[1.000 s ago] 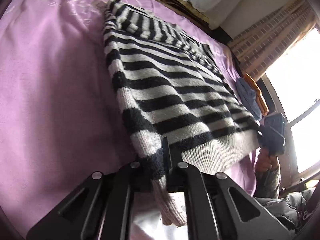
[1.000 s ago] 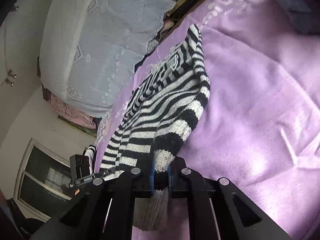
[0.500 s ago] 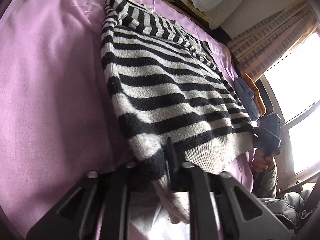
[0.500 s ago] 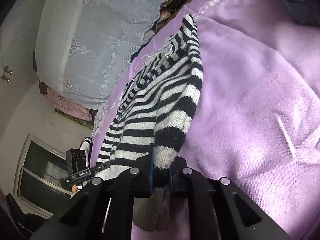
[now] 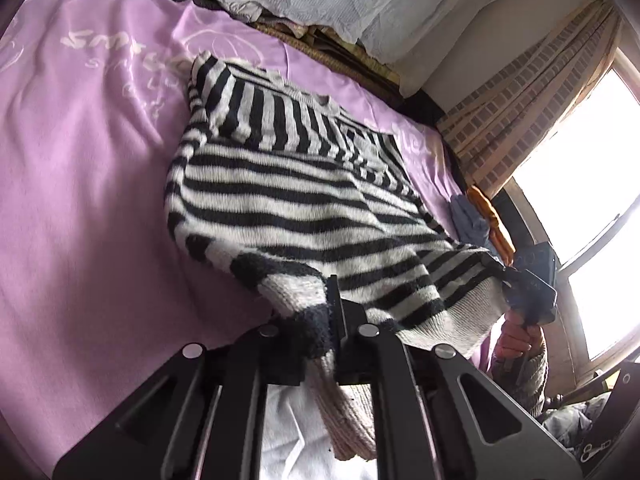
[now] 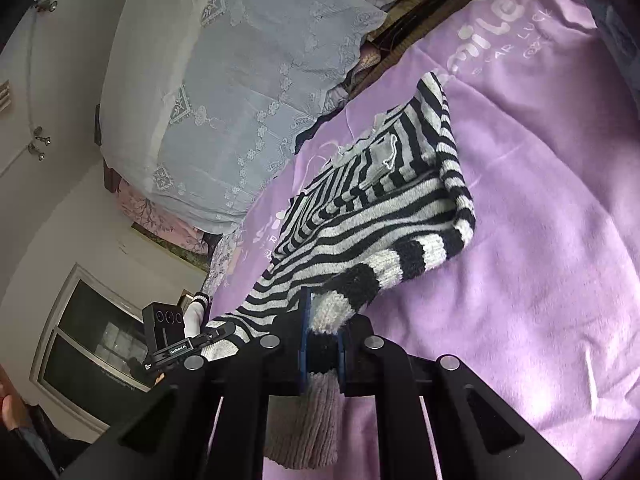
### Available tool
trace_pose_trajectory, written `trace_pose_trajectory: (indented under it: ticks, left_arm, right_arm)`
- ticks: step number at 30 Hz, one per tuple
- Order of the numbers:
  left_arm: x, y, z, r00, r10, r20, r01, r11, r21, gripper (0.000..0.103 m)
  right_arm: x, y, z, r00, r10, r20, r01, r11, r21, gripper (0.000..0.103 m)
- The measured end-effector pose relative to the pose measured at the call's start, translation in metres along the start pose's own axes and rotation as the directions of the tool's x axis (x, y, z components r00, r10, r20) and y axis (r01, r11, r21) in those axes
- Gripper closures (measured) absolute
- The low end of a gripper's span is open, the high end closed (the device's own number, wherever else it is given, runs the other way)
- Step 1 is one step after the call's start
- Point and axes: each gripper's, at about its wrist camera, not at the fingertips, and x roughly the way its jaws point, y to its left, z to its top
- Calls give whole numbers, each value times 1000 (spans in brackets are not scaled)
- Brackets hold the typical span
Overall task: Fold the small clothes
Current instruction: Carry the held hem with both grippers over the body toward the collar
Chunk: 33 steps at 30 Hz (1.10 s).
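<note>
A black-and-white striped knit sweater (image 5: 288,200) lies on a purple blanket (image 5: 80,184), its near hem lifted and carried over its upper part. My left gripper (image 5: 324,320) is shut on the hem's left corner, the ribbed edge hanging down between the fingers. My right gripper (image 6: 322,344) is shut on the hem's other corner, seen in the right wrist view with the sweater (image 6: 384,208) stretching away over the blanket (image 6: 540,240). Each gripper shows in the other's view: the right one (image 5: 528,284) and the left one (image 6: 176,344).
A pale lace-covered pillow or bedding pile (image 6: 248,92) lies at the head of the bed. Folded blue and orange clothes (image 5: 480,220) sit at the bed's right edge by the curtained window (image 5: 580,152). A dark window (image 6: 92,340) is on the other side.
Both grippers have lifted the hem and carried it forward over the sweater toward the collar, so the lower half now bulges into a fold.
</note>
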Motion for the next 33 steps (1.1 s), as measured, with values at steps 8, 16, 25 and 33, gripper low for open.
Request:
trace_pose_trajectory:
  ticks: [8,16,25,33]
  left_arm:
    - [2,-5,33,999,31,43,-32,999,16,96]
    - [0,-10,71,995,44,91,-48,998,37,96]
    - [11,-8,108,988,92,123,-97,995,35,96]
    - [23,1,134,984,113,139,-116,993,14,96]
  right_arm:
    - [13,12,30,1000,-14,16,15,999,-48,92]
    - [25,19,61,999,-26,27,28,996,-83,92]
    - [41,15,98,998,-46,41,50,995,-81,92]
    - [64,8,131,998,-41,46,44,997,-65,92]
